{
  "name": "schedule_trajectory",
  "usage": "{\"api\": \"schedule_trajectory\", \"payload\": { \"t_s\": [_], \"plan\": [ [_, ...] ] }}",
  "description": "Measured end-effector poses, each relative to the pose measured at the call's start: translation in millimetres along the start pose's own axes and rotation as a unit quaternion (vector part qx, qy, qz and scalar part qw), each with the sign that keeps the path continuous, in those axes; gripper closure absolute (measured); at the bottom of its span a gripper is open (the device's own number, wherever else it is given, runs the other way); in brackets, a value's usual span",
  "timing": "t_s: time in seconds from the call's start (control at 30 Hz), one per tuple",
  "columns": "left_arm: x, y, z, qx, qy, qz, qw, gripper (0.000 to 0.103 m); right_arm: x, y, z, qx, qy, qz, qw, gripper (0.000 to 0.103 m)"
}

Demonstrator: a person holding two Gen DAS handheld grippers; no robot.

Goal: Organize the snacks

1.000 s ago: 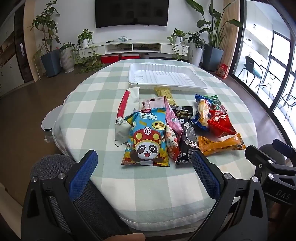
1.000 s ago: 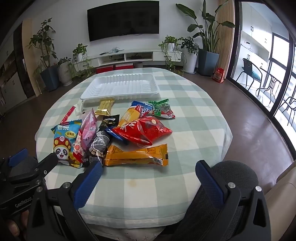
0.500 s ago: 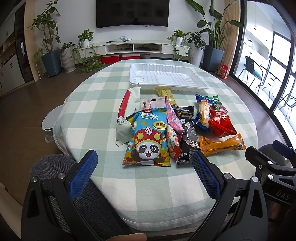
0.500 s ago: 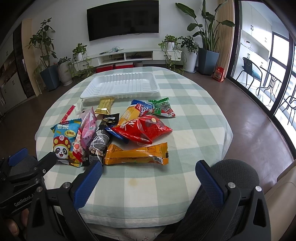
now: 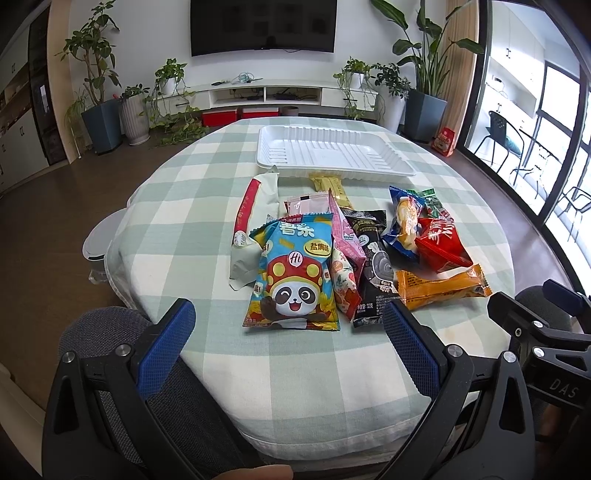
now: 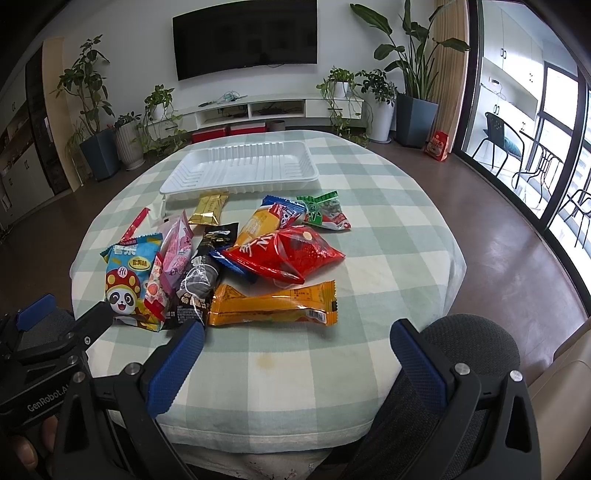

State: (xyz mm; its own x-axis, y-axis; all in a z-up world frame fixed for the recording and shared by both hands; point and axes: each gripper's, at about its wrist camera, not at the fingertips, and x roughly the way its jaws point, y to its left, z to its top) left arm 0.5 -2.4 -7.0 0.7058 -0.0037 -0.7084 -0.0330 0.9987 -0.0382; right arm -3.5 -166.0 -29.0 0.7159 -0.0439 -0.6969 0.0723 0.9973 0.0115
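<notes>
Left wrist view: a round table under a green-and-white checked cloth point(image 5: 177, 206) holds a heap of bright foil snack packets point(image 5: 295, 258) just before an empty white plastic tray point(image 5: 332, 155), in a living room with a wall-mounted black television point(image 5: 263, 26) and potted plants point(image 5: 99, 110). Left gripper point(image 5: 288, 343) and right gripper point(image 6: 295, 358) hover spread wide, holding nothing.

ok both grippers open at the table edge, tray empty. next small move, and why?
Probably ease the right gripper forward and down onto the orange snack bar. It lies nearest that gripper, flat and clear of the pile. The jaws stand wide and hold nothing, and the white tray beyond has no snacks in it. The left gripper could wait.
</notes>
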Motion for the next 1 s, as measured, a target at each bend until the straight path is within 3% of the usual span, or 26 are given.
{"api": "schedule_trajectory", "payload": {
  "t_s": [1.0],
  "plan": [
    [1.8,3.6,-0.6,0.000,0.001,0.000,1.0000,0.000,1.5,0.3,-1.4,0.001,0.003,0.001,1.000,0.000]
  ]
}}
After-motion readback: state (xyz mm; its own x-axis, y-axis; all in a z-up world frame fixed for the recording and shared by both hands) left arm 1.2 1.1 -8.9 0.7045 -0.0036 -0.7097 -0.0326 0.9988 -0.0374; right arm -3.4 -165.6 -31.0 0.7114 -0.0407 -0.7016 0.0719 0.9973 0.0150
